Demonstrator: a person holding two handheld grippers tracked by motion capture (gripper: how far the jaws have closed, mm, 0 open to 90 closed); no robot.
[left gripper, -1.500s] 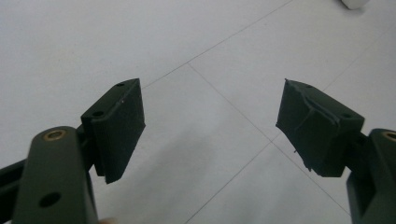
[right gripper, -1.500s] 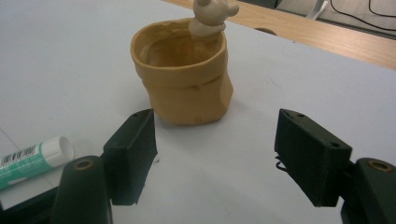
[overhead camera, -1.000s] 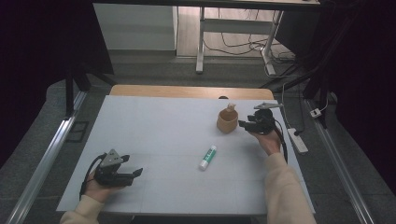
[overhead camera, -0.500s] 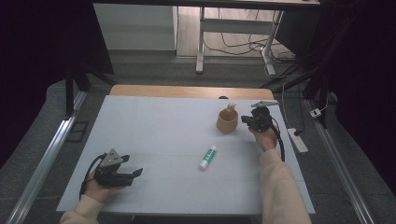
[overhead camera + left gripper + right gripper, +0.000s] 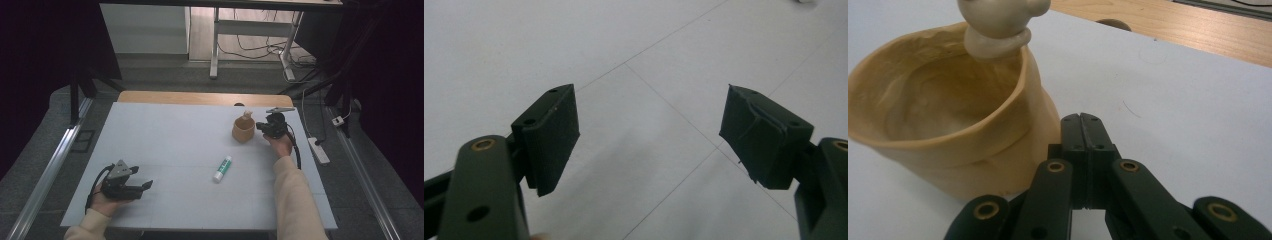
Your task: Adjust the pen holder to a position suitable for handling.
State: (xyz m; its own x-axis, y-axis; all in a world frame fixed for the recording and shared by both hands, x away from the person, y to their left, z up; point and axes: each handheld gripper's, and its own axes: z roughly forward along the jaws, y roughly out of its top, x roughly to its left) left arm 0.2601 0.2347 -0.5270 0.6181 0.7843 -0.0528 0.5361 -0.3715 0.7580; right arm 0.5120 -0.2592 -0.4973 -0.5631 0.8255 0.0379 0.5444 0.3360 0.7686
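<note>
My right gripper [image 5: 1082, 120] sits just beside the tan cup [image 5: 243, 129] at the far right of the tabletop [image 5: 165, 135], its jaws pressed flat together with nothing between them. They have just been closing, and they closed on air: in the right gripper view the cup's wall [image 5: 948, 130] stands to the left of the tips, close by them, though I cannot tell if it touches. A pale knobbed piece [image 5: 1000, 22] rests on the cup's far rim; whether it is part of the cup I cannot tell.

My left gripper [image 5: 649, 130] waits near the front left corner, jaws spread wide over bare tabletop, holding nothing.

A white tube with a green label [image 5: 222, 168] lies on its side between the two grippers, nearer the right, well apart from the cup.

As I read it, the work is barely begun. The cup stands upright and ungrasped and the tube lies untouched. With shut jaws next to the cup, I judge a nudge or push is what comes first; any lifting needs the jaws reopened.
</note>
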